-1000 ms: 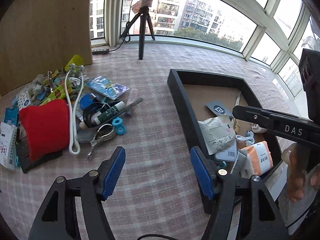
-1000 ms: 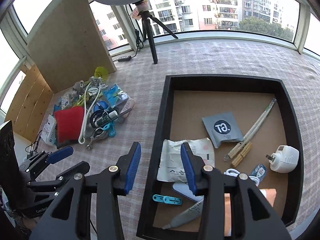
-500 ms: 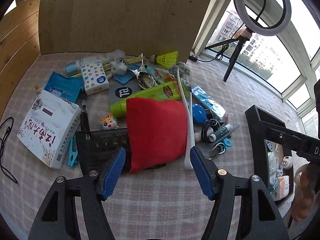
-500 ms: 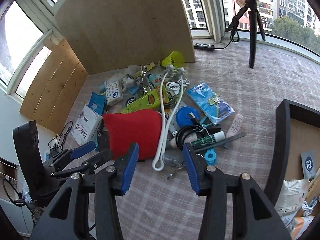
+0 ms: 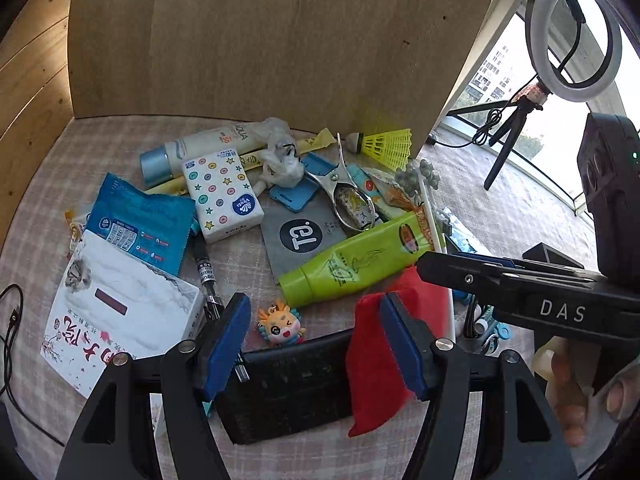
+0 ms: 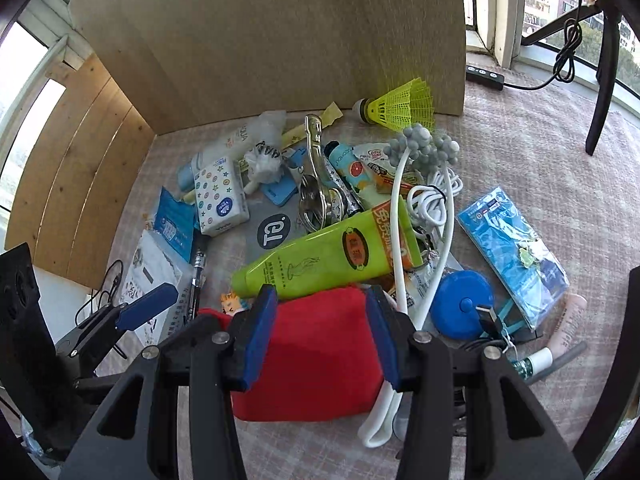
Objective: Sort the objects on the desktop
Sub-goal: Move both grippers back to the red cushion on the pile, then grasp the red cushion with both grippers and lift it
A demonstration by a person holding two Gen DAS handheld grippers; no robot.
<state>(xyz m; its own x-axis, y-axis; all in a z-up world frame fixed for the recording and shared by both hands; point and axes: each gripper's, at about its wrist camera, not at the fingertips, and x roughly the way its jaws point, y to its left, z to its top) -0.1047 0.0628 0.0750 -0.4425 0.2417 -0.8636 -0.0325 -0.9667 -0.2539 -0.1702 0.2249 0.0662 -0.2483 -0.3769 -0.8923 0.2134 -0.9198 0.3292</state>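
Two hand-held grippers hang over a heap of small things piled on a checked tablecloth [image 5: 120, 148] against a wooden back panel [image 5: 260, 40]. The left gripper [image 5: 316, 344] has its blue pads apart, with nothing pressed between them; below it lie a black keyboard [image 5: 288, 392], a small cartoon keychain [image 5: 280, 324] and the edge of a red cloth pouch [image 5: 372, 380]. The right gripper [image 6: 316, 332] also stands apart, its jaws having just been widening, and hovers right over the red cloth pouch [image 6: 316, 360] without clamping it. A green tube [image 6: 320, 260] lies just behind the pouch, touching it. A white cord [image 6: 400, 216] loops along the pouch's right side. Farther back sit a tissue pack [image 6: 218, 196], metal tongs [image 6: 316, 184] and a yellow shuttlecock [image 6: 400, 106] near the panel's right corner. A blue tape measure [image 6: 460, 304] rests right of the cord.
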